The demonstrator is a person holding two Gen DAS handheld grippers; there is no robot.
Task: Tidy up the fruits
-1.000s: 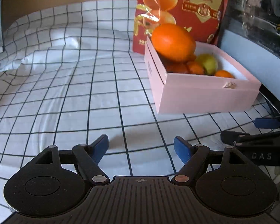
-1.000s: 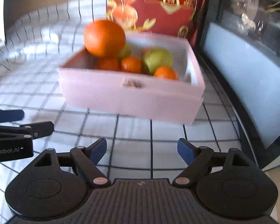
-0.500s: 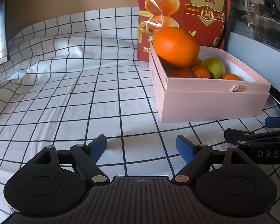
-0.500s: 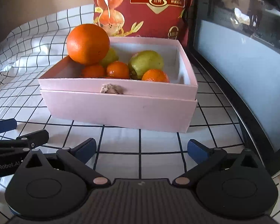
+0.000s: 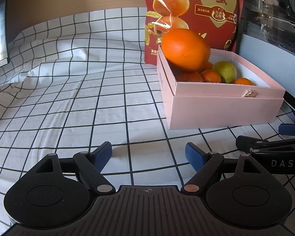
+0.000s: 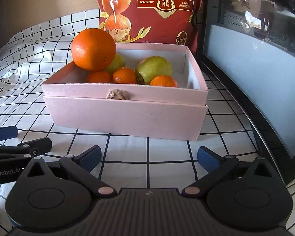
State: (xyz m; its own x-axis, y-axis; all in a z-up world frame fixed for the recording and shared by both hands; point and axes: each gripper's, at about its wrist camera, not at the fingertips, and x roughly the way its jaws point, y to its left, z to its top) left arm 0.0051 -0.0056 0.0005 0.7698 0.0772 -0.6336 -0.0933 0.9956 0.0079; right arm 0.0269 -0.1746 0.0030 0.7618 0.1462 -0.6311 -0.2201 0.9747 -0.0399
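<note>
Fruit all sits in pink box [image 6: 127, 116], big orange [image 6: 93, 49] piled at 10 o'clock; nothing loose on checkered surface [image 5: 68, 102]. Left gripper [image 5: 148, 155] and right gripper [image 6: 148, 157] fingers spread, empty. Looks essentially finished.

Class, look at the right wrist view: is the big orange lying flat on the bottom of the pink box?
No: the big orange is perched on other fruit at the pink box's left corner, rising above its rim.

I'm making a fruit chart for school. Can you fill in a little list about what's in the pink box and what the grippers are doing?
container: pink cardboard box on checked white tablecloth
top fruit: big round orange, resting on the others
small oranges: three visible
green fruits: two
left gripper: open, empty
right gripper: open, empty
behind box: red snack bag
</note>
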